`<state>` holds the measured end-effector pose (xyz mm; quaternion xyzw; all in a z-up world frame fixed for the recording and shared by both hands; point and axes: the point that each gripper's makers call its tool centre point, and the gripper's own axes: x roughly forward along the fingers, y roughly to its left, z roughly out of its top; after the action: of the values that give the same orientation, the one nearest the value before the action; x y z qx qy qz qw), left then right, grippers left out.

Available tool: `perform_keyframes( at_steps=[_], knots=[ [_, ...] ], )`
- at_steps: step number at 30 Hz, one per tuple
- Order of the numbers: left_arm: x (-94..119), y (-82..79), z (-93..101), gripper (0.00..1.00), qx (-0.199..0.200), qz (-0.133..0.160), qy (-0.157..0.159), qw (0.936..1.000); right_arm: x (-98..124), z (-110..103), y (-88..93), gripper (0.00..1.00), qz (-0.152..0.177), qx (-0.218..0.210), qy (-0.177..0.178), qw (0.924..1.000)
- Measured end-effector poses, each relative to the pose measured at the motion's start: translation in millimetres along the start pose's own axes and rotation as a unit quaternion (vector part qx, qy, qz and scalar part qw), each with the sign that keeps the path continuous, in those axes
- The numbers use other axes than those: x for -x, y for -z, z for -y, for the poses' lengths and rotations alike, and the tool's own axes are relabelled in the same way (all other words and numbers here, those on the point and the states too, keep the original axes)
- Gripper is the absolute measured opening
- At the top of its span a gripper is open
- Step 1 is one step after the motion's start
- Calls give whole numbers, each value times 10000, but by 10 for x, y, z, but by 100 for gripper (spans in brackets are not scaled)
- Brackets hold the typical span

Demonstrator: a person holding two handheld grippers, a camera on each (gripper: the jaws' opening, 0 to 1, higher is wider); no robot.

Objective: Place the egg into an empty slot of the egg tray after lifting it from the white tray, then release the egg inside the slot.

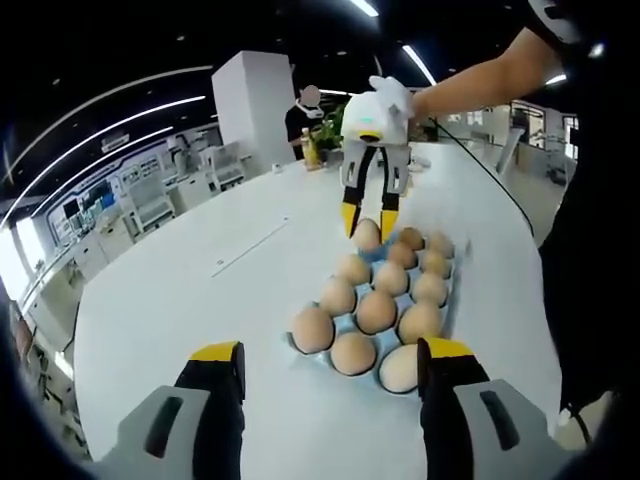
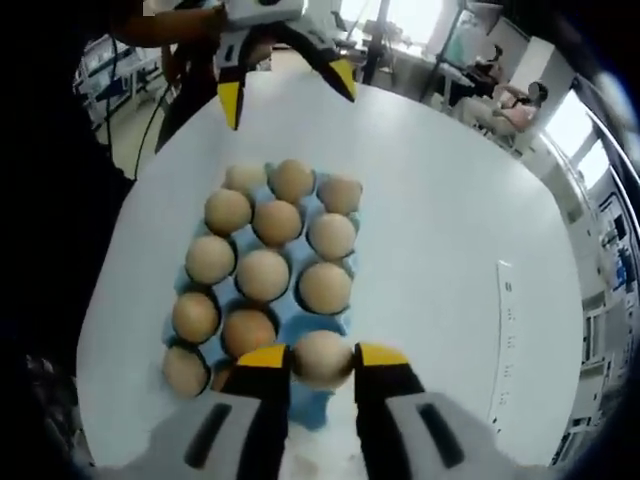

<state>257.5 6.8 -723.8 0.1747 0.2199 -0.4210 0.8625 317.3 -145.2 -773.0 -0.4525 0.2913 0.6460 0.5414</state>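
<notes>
A blue egg tray [image 1: 298,350] [image 2: 296,318] lies on the white table, and several brown eggs fill its slots. My right gripper [image 2: 321,356] is shut on one brown egg [image 2: 322,358] at the tray's corner slot. Whether that egg rests in the slot I cannot tell. From the left gripper view the same egg [image 1: 367,236] sits between the right gripper's [image 1: 369,220] yellow tips at the tray's far corner, with a hand holding the tool. My left gripper [image 1: 330,350] [image 2: 285,90] stands open at the tray's opposite end, jaws wide apart with nothing between them.
The round white table [image 1: 180,300] [image 2: 440,220] stretches wide to one side of the tray. A thin pale strip [image 1: 250,247] [image 2: 503,330] lies flat on it. Bottles [image 1: 312,150] stand at the far edge near a person [image 1: 303,112]. A black cable [image 1: 480,165] trails across the table.
</notes>
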Motion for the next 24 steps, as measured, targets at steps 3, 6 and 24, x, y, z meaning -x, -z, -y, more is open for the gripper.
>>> perform_keyframes(
  at_steps=[3, 6, 24],
  knots=[
    [6, -3, 4, 71, -12, 3, 3, 10000, -56, -30, -6, 24, -28, 42, -84, 10000],
    [11, 0, 3, 71, -20, 3, -1, 10000, -100, -39, -9, 24, -50, 97, -128, 9999],
    [3, 12, 1, 71, -26, -18, 9, 10000, -186, -50, 42, 25, -40, -93, -332, 9994]
  ],
)
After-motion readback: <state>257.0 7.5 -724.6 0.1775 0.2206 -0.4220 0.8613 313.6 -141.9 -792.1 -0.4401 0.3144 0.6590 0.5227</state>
